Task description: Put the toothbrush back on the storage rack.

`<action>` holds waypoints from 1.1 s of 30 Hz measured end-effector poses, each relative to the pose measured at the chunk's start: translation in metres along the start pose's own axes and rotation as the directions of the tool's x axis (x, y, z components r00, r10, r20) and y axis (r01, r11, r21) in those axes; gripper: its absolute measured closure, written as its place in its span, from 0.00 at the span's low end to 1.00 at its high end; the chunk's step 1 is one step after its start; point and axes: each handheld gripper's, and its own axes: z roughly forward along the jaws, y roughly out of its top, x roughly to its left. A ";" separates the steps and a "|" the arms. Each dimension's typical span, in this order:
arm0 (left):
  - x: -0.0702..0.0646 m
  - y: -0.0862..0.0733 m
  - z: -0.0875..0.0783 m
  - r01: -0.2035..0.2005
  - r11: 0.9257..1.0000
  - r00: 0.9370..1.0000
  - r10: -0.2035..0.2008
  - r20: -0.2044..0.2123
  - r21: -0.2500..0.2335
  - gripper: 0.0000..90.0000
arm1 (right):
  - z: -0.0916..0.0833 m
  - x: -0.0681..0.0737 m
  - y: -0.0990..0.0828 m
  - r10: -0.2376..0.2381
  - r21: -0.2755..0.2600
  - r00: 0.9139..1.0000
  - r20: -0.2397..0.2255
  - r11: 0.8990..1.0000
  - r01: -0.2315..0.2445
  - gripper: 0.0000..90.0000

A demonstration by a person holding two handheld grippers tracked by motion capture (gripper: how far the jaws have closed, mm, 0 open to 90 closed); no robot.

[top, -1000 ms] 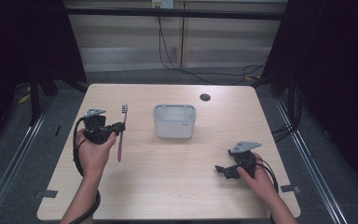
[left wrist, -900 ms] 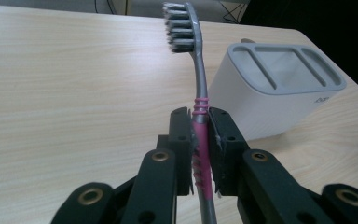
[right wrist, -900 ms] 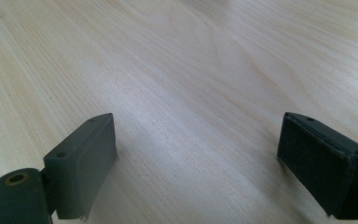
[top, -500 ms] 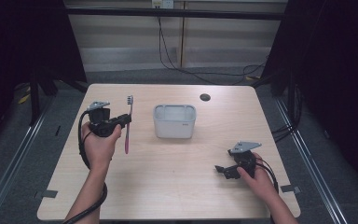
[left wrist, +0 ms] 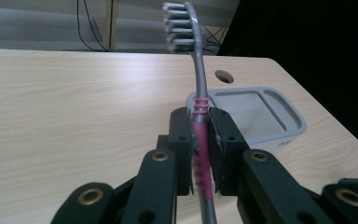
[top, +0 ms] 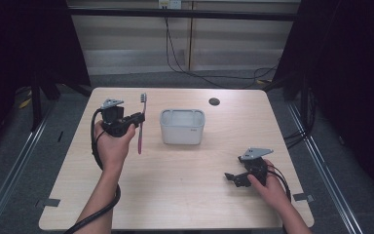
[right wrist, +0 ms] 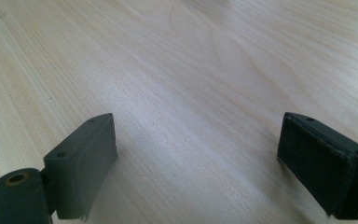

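The pink-and-grey toothbrush (left wrist: pixel 200 135) stands upright, bristles up, pinched at its handle by the left gripper (top: pixel 137 118), held above the table (top: pixel 185 190) just left of the grey plastic bin (top: pixel 182 126); the right gripper (top: pixel 230 178) rests on the table, jaws spread, nothing between them.
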 end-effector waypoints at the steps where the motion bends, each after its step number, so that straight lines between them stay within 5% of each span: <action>1: -0.001 0.001 0.001 -0.002 1.000 1.000 0.002 0.000 -0.002 0.90 | 0.000 0.000 0.000 0.000 -0.001 1.000 -0.001 1.000 0.000 0.12; 33: -0.019 0.029 0.032 -0.031 0.998 0.999 0.032 0.014 -0.062 0.90 | 0.000 0.000 0.000 0.001 -0.001 1.000 -0.002 1.000 -0.001 0.12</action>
